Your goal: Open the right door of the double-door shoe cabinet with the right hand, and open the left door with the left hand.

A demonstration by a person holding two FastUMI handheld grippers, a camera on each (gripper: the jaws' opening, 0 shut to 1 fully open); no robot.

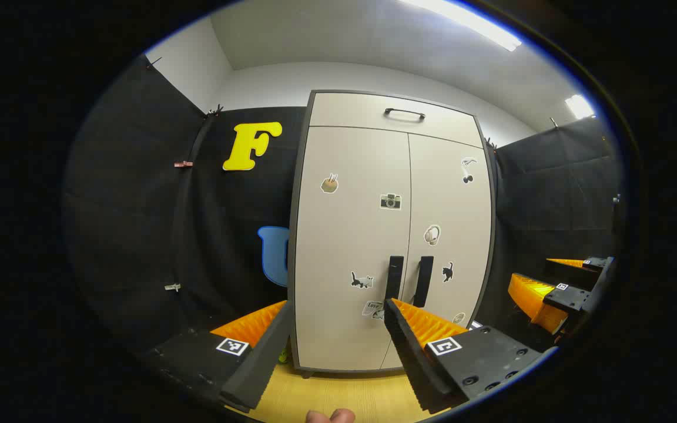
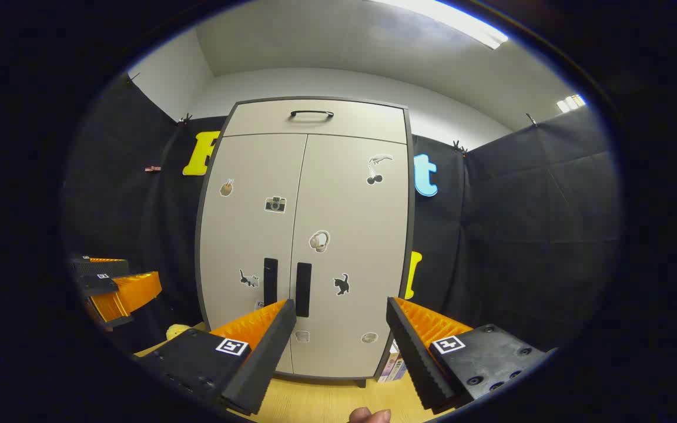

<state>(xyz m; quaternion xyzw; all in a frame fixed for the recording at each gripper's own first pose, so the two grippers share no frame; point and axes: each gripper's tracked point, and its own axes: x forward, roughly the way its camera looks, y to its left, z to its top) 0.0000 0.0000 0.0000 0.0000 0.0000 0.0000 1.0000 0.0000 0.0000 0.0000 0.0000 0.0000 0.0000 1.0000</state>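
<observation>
The shoe cabinet [image 1: 374, 235] stood closed ahead on the wooden floor [image 1: 338, 399]. The left tongs [image 1: 335, 346] and right tongs [image 2: 338, 346] were spread wide, holding nothing, short of the left handle [image 1: 395, 277] and right handle [image 2: 303, 289]. Door stickers were too small to make out.

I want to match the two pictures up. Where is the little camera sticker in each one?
Left gripper view: the camera sticker sits on the left door, right of the picture's middle.
Right gripper view: it sits left of the middle.
Shared landmark: the top drawer handle.
</observation>
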